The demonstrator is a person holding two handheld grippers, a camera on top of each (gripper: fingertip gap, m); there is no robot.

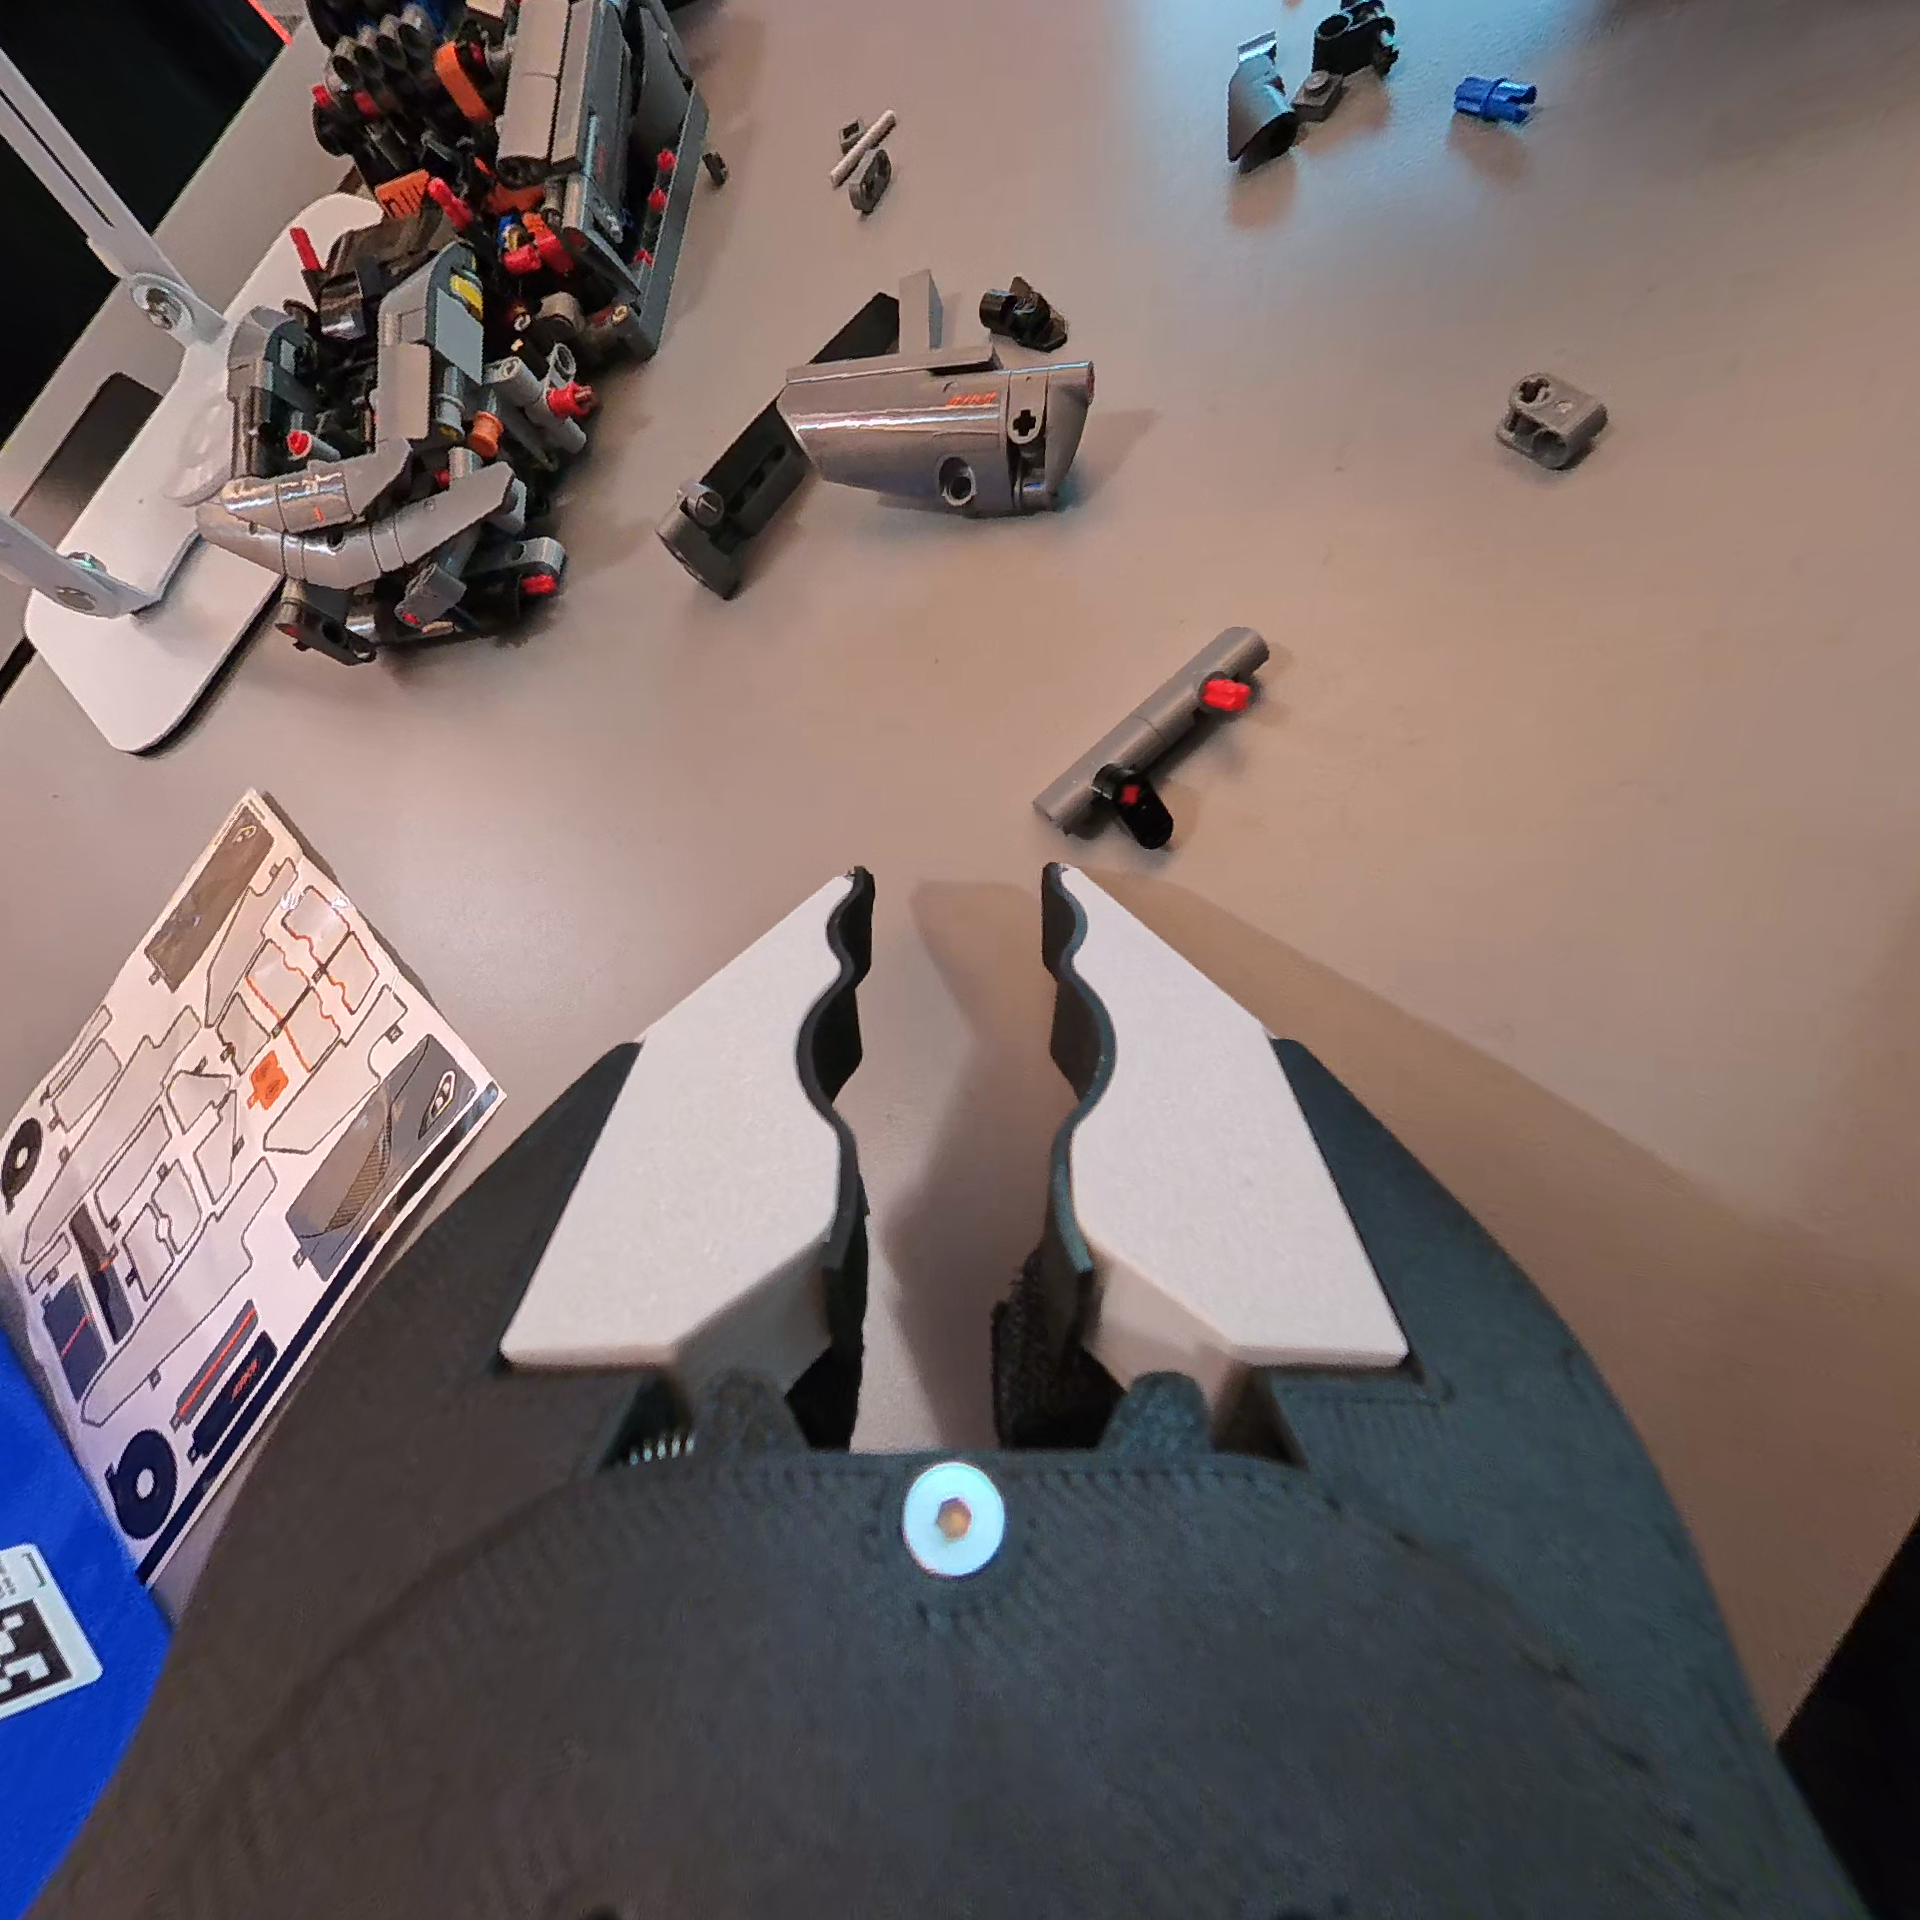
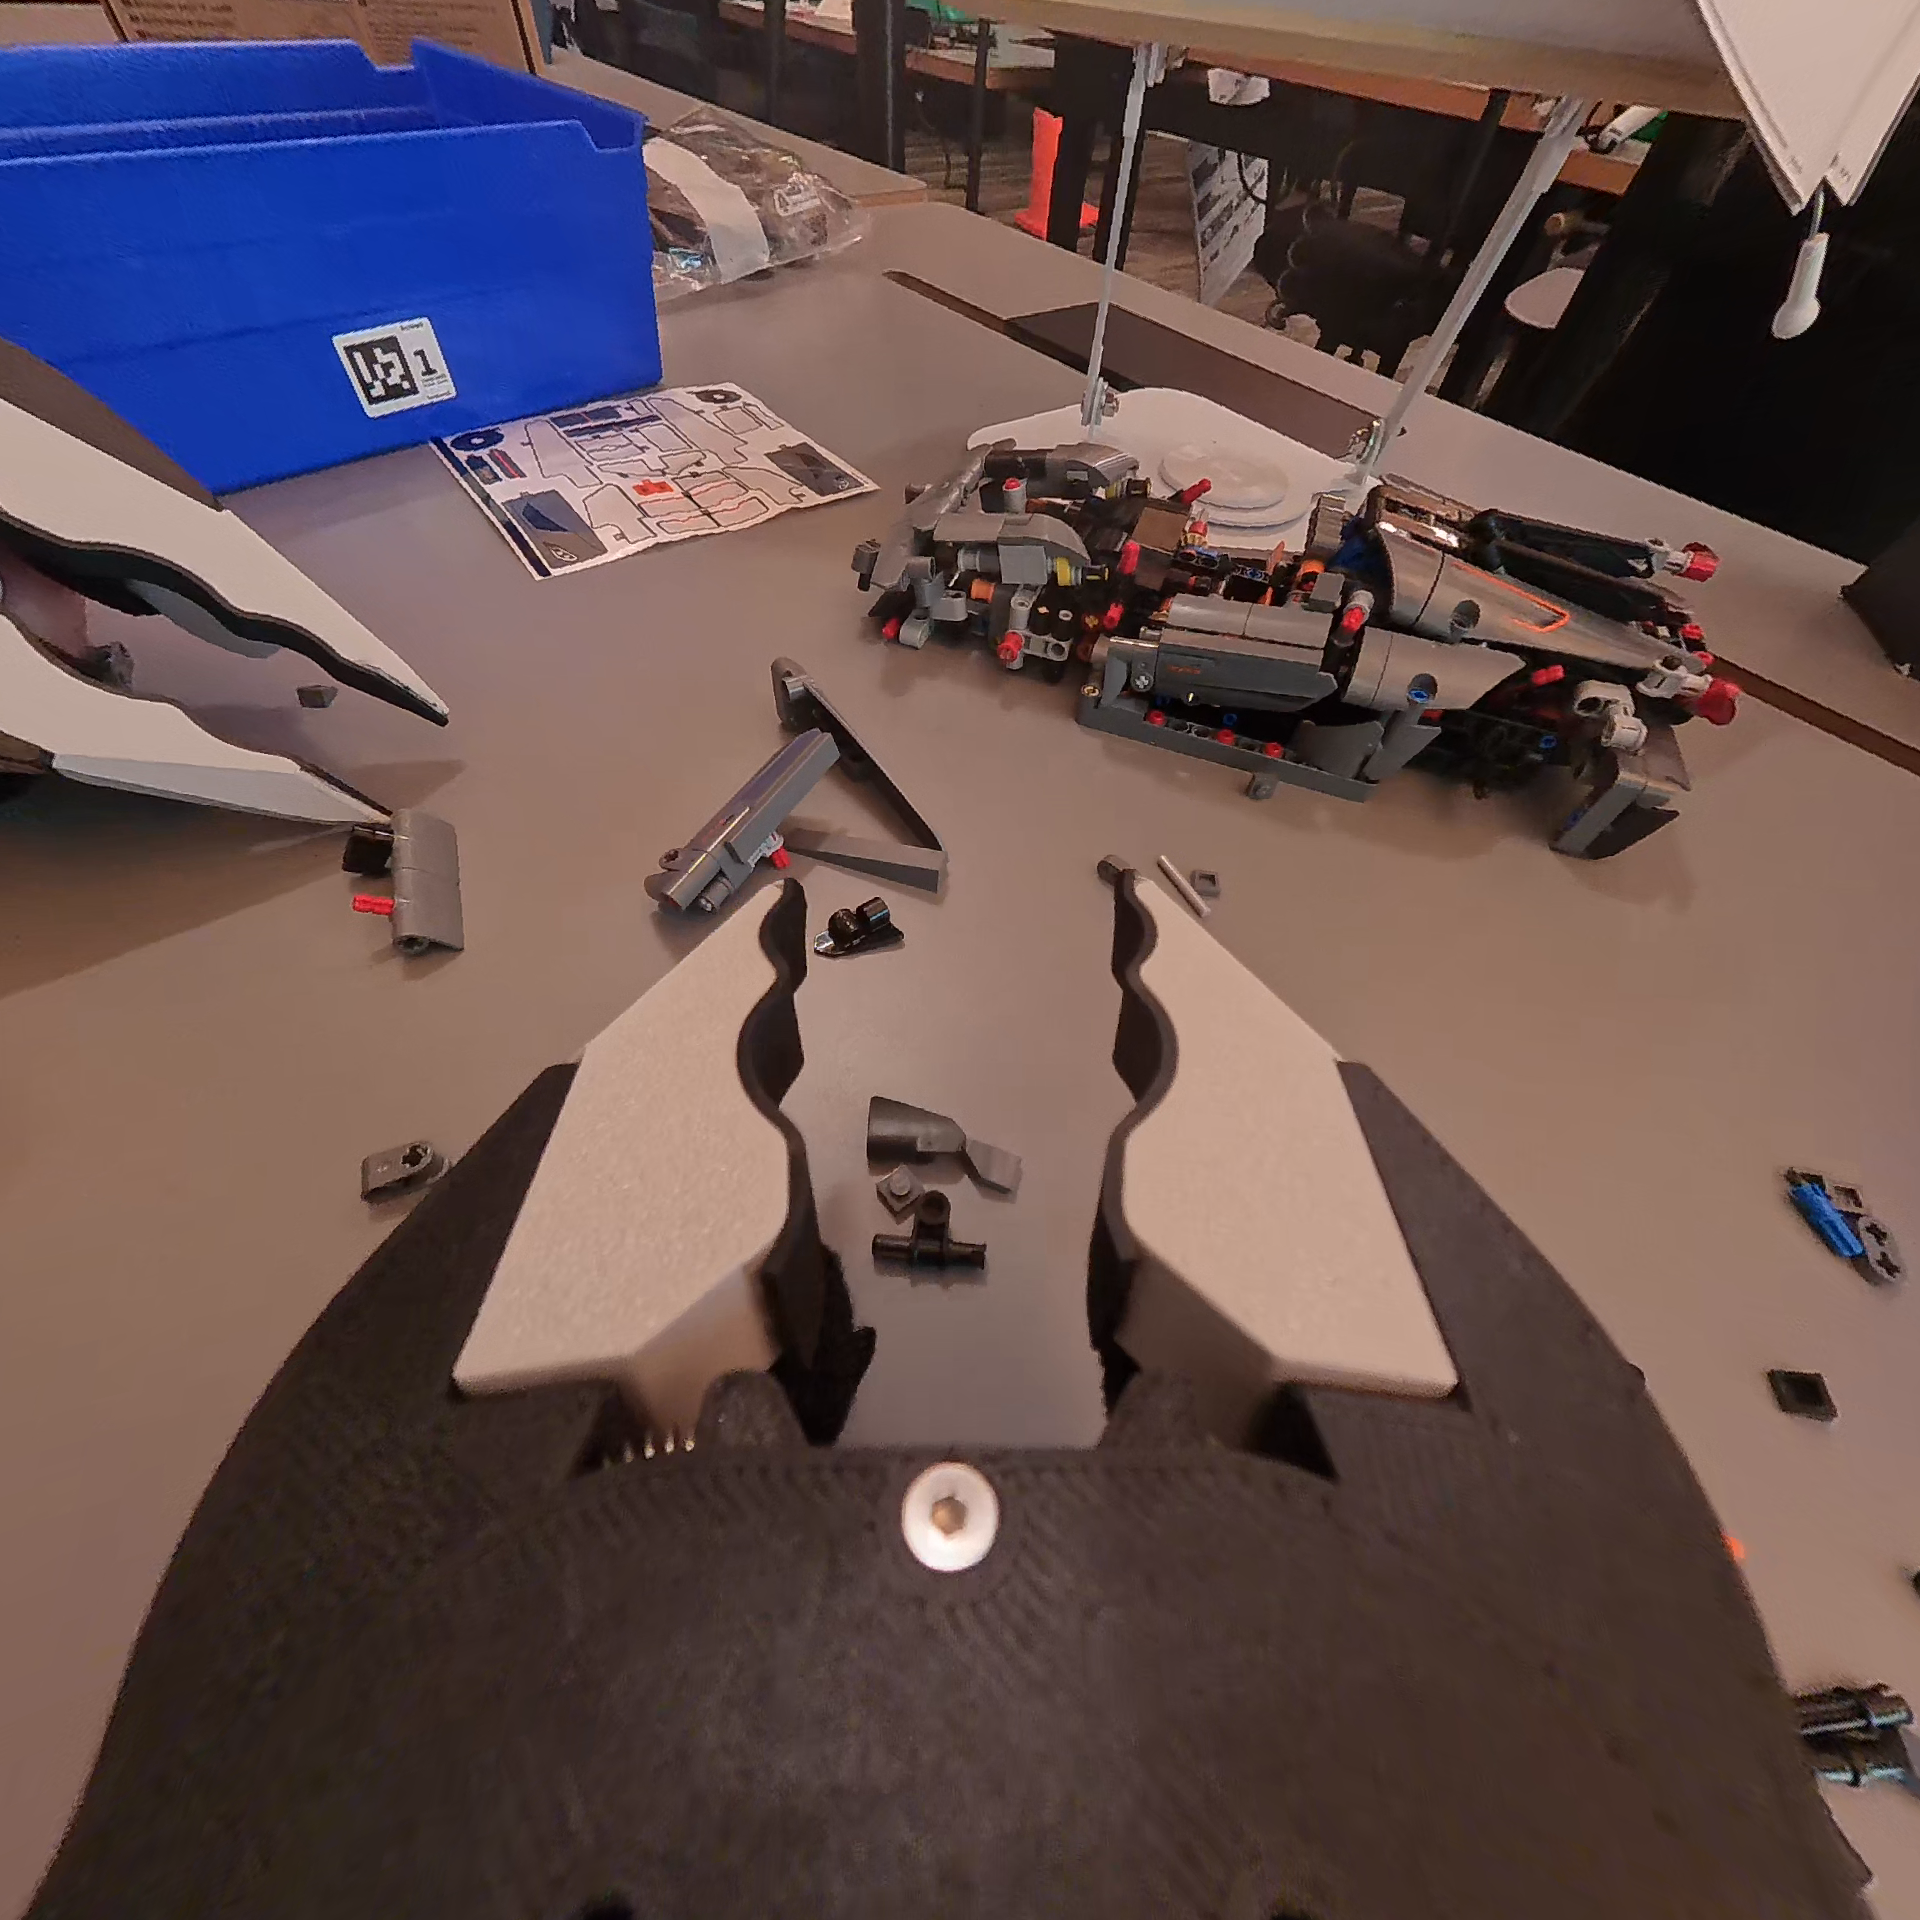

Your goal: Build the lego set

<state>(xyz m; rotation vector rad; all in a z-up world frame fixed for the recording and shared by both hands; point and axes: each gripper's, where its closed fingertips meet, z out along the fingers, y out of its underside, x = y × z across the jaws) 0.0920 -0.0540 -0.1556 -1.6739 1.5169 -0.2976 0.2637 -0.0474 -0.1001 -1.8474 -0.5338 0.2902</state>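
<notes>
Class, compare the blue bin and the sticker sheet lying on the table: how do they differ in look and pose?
1. The blue bin is a deep box with raised walls; the sticker sheet lies flat on the table.
2. The bin is solid blue; the sheet is white with grey, dark and orange outlined shapes.
3. The bin bears one small square tag on its wall; the sheet is printed all over.
Both rest on the same table, side by side.

The left gripper [image 1: 958,883] hovers empty, jaws apart, near a grey beam [image 1: 1153,732].
</notes>
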